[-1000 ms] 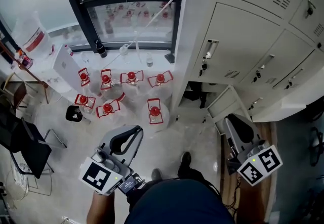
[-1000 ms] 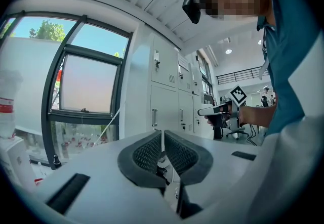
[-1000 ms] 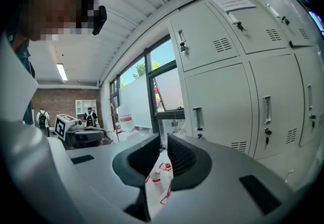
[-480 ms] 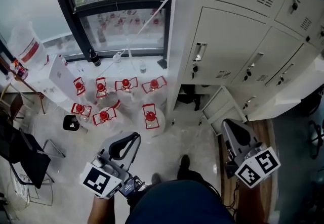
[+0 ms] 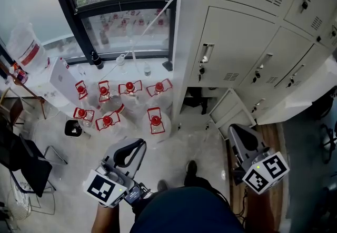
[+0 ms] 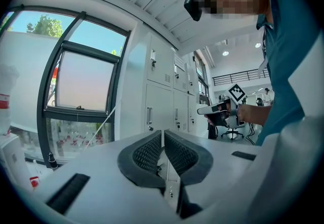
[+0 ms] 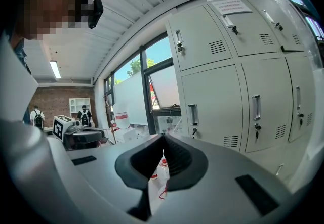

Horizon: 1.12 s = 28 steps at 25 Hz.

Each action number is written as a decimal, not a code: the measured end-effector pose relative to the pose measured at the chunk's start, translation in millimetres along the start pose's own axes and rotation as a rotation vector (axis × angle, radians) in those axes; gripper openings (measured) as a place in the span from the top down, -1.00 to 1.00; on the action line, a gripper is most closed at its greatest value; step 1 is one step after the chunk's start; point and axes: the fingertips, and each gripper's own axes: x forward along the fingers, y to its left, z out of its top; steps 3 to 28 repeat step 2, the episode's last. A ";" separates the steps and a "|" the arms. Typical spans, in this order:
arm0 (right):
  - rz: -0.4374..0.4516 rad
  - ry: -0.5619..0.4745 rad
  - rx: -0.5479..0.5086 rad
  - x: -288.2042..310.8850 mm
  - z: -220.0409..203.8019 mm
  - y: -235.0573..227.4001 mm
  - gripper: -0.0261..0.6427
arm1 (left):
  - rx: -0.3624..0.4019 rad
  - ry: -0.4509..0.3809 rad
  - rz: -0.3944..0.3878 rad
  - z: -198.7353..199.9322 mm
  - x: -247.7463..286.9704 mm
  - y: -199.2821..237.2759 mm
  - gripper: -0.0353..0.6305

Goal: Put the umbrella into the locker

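Both your left gripper [image 5: 131,145] and right gripper [image 5: 238,131] are closed, empty; red-capped water jugs [image 5: 156,121] crowd the floor beside the lockers [image 5: 237,48].

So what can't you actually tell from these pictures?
The open bottom locker, head view: its inside is in shadow; the dark shape there can't be identified.
The notice on a top locker door, right gripper view: print too small to read.
The umbrella: not made out in any view.

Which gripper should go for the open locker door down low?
Right, probably: the right gripper is close to the open locker door; the left gripper is farther off, by the red-capped jugs. Both are shut, empty.
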 end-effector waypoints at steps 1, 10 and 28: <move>0.001 0.001 0.000 0.9 -0.4 0.9 0.81 | -0.001 0.004 0.002 -1.6 -0.8 0.8 0.79; 0.002 0.002 0.001 1.8 -0.8 1.9 0.81 | -0.002 0.007 0.003 -2.9 -1.5 1.5 0.79; 0.002 0.002 0.001 1.8 -0.8 1.9 0.81 | -0.002 0.007 0.003 -2.9 -1.5 1.5 0.79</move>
